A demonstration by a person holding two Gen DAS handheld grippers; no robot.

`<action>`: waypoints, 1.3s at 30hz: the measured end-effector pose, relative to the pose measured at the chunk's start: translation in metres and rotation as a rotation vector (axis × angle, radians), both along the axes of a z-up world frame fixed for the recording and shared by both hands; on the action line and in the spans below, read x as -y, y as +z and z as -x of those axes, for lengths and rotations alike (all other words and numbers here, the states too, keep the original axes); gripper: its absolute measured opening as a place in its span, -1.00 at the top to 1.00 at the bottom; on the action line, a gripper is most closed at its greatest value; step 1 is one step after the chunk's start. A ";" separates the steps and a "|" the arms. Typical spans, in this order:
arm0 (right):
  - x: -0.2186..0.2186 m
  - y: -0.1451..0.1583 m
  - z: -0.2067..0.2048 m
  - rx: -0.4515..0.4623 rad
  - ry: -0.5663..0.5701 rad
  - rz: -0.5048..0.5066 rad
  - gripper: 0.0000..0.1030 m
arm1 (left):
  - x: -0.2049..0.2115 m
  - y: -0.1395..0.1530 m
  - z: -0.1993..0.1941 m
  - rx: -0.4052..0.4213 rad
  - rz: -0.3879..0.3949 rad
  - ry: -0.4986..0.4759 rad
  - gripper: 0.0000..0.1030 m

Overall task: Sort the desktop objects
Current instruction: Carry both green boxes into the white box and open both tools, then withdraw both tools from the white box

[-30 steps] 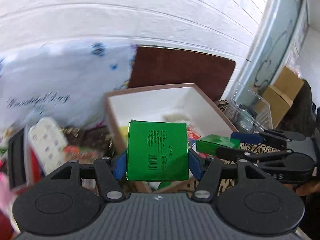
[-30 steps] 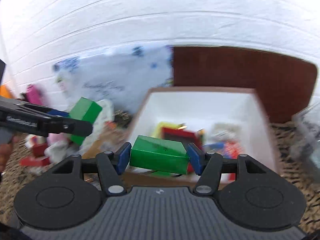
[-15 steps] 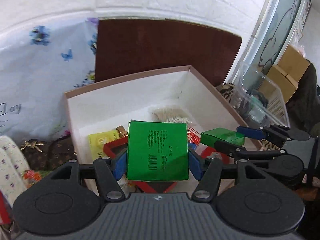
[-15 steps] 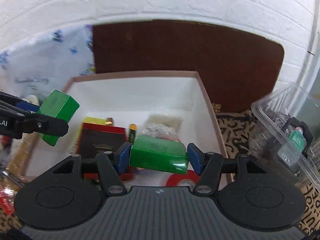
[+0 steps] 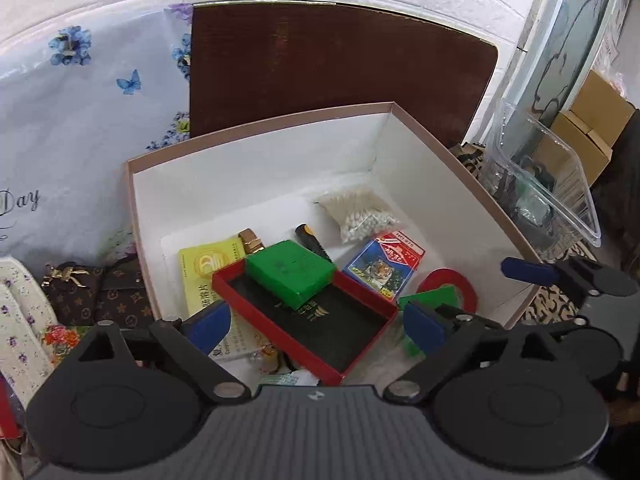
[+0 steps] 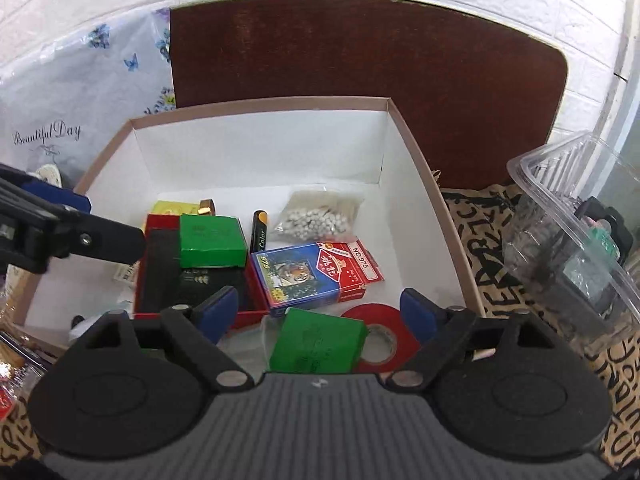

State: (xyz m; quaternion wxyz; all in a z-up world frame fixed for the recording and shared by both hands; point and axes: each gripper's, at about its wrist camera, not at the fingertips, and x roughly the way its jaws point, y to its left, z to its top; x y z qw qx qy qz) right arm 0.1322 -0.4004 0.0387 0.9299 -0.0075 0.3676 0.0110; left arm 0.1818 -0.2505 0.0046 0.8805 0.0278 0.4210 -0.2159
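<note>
A: What is the left gripper (image 5: 316, 322) doing?

B: Its blue fingers (image 5: 208, 326) are spread wide at the bottom of the left wrist view, with nothing between them. They hang over the near edge of the white box (image 5: 256, 160) that fills the centre of the frame.

A: And the right gripper (image 6: 318, 314)?

B: Same story: its fingers (image 6: 218, 312) are wide apart and hold nothing, low in the right wrist view above the box's near side.

A: Where are the green packs?

B: Both lie inside the box. One green pack (image 5: 290, 272) rests tilted on the far corner of the red tray (image 5: 304, 320), centre of the left view. The other green pack (image 6: 316, 346) lies on the box floor at bottom centre of the right view, partly over the red tape roll (image 6: 384, 340).

A: What else is in the box?

B: A card pack with a tiger picture (image 6: 316, 274) just right of the tray, a bag of cotton swabs (image 6: 320, 216) behind it, a black battery (image 6: 259, 232) standing between tray and swabs, and a yellow card (image 5: 208, 268) at the left.

A: Around the box?

B: A dark brown board (image 6: 360, 72) leans on the white wall behind, a clear plastic container (image 6: 572, 236) sits at the right edge on the patterned tabletop (image 6: 480, 232), and a brown wallet (image 5: 96, 292) lies at the left of the left view
</note>
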 end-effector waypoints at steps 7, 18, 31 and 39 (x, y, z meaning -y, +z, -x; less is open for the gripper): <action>-0.004 0.013 0.021 0.018 -0.028 -0.030 -0.69 | -0.004 0.018 0.015 0.064 0.007 0.032 -0.95; -0.011 0.032 0.056 0.052 -0.022 -0.035 -0.70 | -0.011 0.049 0.059 0.163 0.004 0.086 -1.00; -0.025 0.048 0.091 0.086 0.003 -0.033 -0.70 | -0.018 0.079 0.119 0.302 0.023 0.122 -1.00; -0.027 0.050 0.110 0.090 0.000 -0.039 -0.74 | -0.025 0.054 0.125 0.180 0.058 0.143 -1.00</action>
